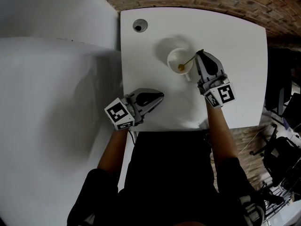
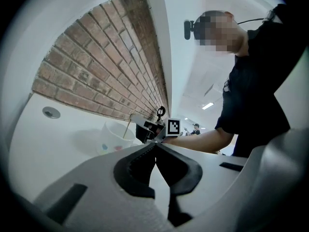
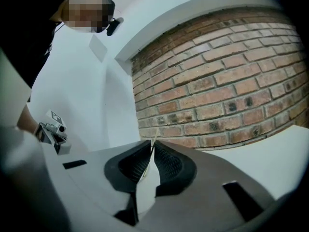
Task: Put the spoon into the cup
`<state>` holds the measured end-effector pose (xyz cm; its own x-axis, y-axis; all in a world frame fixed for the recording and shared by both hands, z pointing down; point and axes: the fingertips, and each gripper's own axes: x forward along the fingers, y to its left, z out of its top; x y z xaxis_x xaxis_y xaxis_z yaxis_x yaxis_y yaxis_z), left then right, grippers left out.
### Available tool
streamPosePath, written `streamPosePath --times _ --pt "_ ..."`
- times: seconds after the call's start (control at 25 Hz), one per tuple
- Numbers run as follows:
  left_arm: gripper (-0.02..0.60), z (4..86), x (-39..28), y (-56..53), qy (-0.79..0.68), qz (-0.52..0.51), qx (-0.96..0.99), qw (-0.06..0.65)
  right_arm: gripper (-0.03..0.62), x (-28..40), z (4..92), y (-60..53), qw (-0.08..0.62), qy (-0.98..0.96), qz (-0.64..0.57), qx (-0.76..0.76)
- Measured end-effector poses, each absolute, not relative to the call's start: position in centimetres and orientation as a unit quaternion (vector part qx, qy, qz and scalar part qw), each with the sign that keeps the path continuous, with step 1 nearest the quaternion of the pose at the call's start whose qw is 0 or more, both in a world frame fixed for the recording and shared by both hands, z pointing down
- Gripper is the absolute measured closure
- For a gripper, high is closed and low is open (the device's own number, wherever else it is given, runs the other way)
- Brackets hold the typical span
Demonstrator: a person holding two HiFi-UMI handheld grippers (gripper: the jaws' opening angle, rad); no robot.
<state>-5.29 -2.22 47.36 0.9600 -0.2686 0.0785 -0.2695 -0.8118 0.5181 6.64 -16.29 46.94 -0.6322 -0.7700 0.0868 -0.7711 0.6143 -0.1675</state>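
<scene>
A white cup (image 1: 172, 56) stands on the white table (image 1: 235, 55), toward the back. A thin wooden spoon (image 1: 181, 67) leans in it, bowl down inside, handle slanting up to the right. My right gripper (image 1: 200, 53) sits at the cup's right rim. In the right gripper view the spoon handle (image 3: 154, 140) stands in the narrow slit between the jaws, which are slightly apart. My left gripper (image 1: 161, 96) lies shut and empty on the table, nearer the front. From the left gripper view (image 2: 155, 145) I see the cup (image 2: 113, 135) and the right gripper (image 2: 147, 129) beyond it.
A round grommet hole (image 1: 139, 26) sits in the table's back left corner. A brick wall (image 3: 217, 91) runs behind the table and a white wall (image 1: 47, 79) is at its left. Office chairs (image 1: 282, 159) stand on the floor at the right.
</scene>
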Motion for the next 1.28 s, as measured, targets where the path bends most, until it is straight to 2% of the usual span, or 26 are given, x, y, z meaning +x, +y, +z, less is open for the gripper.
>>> streamPosePath --times 0.36,0.44,0.56,0.68,1.08,1.16,1.28 --pt "0.565 47.1 -5.7 -2.1 -0.142 0.002 0.951 0.274 0.558 6.8 48.2 -16.0 0.022 -0.892 0.110 0.437" --pt "0.565 47.0 -5.8 -2.0 -0.142 0.002 0.951 0.274 0.546 6.9 48.4 -15.8 0.029 -0.891 0.109 0.439" --pt "0.565 46.9 -5.9 -1.6 -0.141 0.001 0.951 0.275 0.495 7.1 48.4 -15.5 0.023 -0.891 0.113 0.439" --pt "0.565 47.0 -6.2 -1.2 -0.141 0.003 0.951 0.275 0.487 7.1 47.9 -14.8 0.020 -0.894 0.104 0.436" --pt "0.565 43.7 -6.9 -1.1 -0.156 -0.019 0.959 0.234 0.488 8.6 43.9 -11.9 0.013 -0.889 0.079 0.451" --pt "0.565 42.3 -7.0 -1.4 -0.157 -0.026 0.963 0.217 0.532 8.6 42.0 -11.3 0.002 -0.893 0.074 0.443" --pt "0.565 40.8 -7.1 -1.5 -0.161 -0.031 0.967 0.194 0.554 8.2 38.3 -10.1 -0.008 -0.908 0.045 0.417"
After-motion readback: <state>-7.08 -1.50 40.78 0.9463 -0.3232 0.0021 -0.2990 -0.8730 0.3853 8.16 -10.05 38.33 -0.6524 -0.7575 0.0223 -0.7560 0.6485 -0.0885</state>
